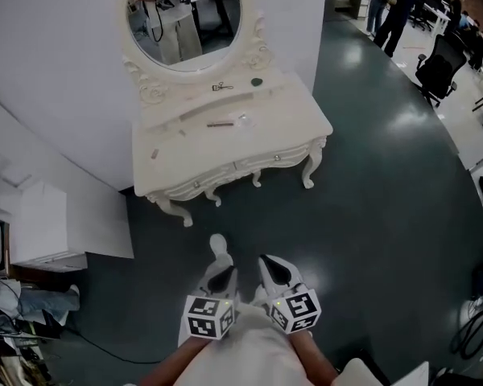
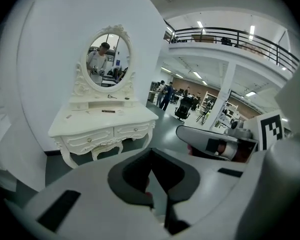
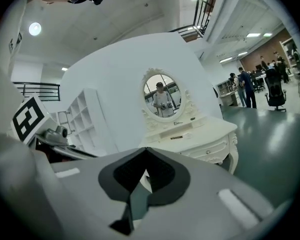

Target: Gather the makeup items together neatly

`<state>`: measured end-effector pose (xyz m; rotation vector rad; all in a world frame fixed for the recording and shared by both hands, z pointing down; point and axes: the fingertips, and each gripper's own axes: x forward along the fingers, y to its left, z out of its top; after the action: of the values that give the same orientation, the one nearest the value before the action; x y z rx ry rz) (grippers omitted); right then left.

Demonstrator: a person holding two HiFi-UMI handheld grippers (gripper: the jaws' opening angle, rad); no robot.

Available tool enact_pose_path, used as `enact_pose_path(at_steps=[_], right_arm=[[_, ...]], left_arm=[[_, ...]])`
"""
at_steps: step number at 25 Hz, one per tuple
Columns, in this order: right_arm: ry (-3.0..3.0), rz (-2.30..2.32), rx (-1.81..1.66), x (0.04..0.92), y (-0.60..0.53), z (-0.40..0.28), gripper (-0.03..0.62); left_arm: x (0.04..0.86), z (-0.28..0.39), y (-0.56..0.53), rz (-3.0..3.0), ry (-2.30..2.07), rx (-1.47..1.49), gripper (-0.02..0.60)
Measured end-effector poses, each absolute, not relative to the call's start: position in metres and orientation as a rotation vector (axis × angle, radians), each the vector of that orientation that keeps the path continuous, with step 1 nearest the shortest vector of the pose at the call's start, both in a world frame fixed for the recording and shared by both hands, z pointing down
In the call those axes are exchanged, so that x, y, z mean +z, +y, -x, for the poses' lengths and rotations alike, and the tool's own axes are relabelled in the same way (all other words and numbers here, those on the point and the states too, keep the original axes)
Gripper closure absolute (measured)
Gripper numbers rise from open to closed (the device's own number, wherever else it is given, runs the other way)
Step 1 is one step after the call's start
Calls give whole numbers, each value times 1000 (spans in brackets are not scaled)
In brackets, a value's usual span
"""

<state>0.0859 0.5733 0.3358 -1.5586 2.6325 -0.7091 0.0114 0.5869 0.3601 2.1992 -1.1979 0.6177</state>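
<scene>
Some way ahead across the floor stands a cream vanity table (image 1: 290,131) with an oval mirror (image 1: 185,22). Small makeup items lie scattered on it: an eyelash curler (image 1: 220,87), a dark green round piece (image 1: 257,81), a brown stick (image 1: 220,124), a clear round piece (image 1: 243,120) and a small pale stick (image 1: 154,153). My left gripper (image 1: 218,244) and right gripper (image 1: 269,262) are side by side close to my body, both shut and empty, far short of the table. The table (image 2: 135,119) shows beyond the left gripper (image 2: 151,154), and the table (image 3: 210,131) beyond the right gripper (image 3: 146,151).
Dark green floor lies between me and the table. A white shelf unit (image 1: 40,223) and clutter stand at the left by the wall. People and a black office chair (image 1: 437,67) are at the far right, with cables (image 1: 475,328) on the floor at the lower right.
</scene>
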Motion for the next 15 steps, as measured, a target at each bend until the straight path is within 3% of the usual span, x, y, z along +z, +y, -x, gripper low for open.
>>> enact_pose_path(at_steps=[15], right_arm=[[2714, 1555, -562, 331, 496, -54, 592]], left_arm=[[371, 27, 514, -2130, -1256, 546, 572]])
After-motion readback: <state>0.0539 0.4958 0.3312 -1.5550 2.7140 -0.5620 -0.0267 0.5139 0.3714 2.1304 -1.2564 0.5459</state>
